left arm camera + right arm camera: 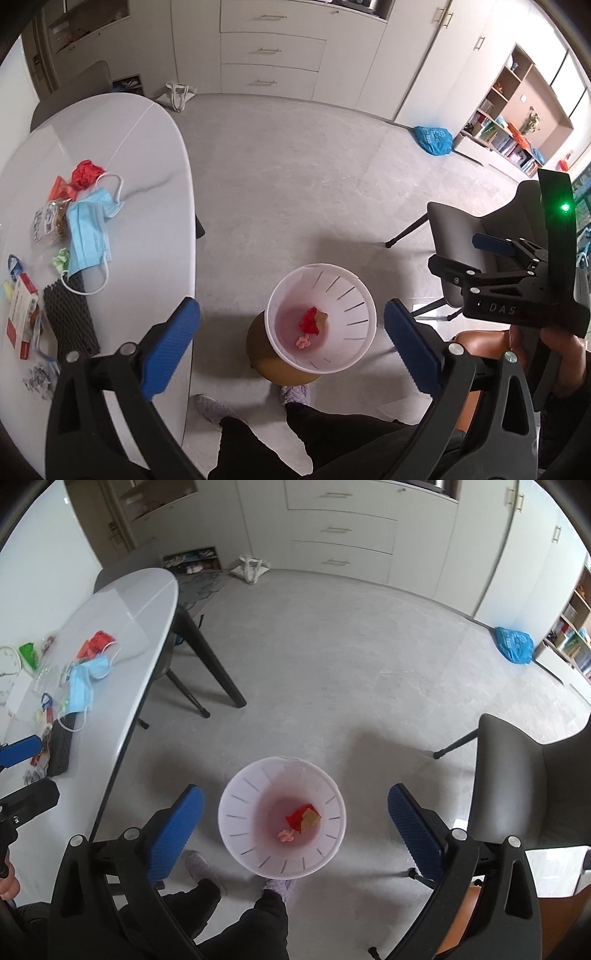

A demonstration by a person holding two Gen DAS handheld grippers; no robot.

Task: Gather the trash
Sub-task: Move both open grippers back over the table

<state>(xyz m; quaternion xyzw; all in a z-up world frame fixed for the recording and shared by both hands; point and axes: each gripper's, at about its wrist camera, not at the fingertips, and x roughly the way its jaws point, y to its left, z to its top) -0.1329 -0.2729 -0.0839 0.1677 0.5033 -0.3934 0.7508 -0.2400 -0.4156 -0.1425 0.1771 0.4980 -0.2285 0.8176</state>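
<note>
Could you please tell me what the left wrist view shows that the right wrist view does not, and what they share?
Only the left wrist view shows the brown stool under the bin, the open shelving, and the right gripper's black body from outside. Only the right wrist view shows the white clock and green wrapper on the table. Both show the white bin with a red wrapper inside, blue face masks, and the blue bag.
</note>
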